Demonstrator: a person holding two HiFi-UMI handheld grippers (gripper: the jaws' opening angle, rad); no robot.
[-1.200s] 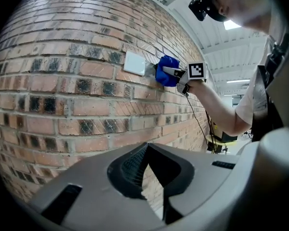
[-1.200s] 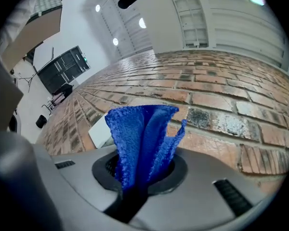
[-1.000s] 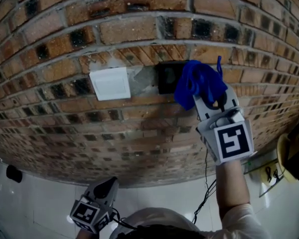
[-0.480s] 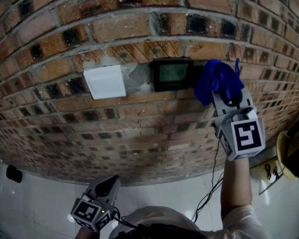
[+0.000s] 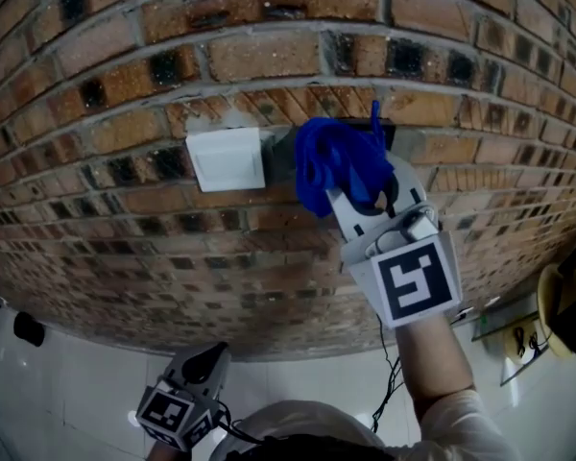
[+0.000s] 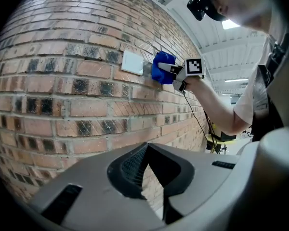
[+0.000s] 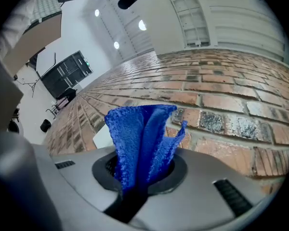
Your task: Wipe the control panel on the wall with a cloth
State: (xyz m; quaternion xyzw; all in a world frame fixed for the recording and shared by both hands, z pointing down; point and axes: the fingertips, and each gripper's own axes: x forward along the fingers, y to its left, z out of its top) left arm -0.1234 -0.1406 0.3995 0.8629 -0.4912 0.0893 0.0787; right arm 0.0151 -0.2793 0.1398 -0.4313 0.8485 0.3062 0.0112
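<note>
**Blue cloth held over the wall panel, just right of the white plate**

We face a brick wall point(image 5: 269, 56) with a square white plate point(image 5: 228, 158) set into it. All places here are given from that plate.

Just to the right of the plate, the right tool point(image 5: 357, 192) is lifted up to the wall. The person's forearm point(image 5: 430, 358) rises almost straight from below and right of the plate. The tool's marker cube point(image 5: 413, 281) sits above the wrist and faces us. The tool leans up and towards the plate.

Its jaws are clamped tight on a bunched blue cloth point(image 5: 334, 157), which fans out of them in soft folds. The cloth lies against the bricks, with its near edge just beside the plate. It covers almost all of the dark control panel point(image 5: 389, 134). Only a thin dark strip of the panel shows, on the side of the cloth away from the plate.

The left tool point(image 5: 206, 358) hangs well below the plate, close to the person's body, and points up at the bricks. Its jaws meet at the tips with nothing between them.
</note>
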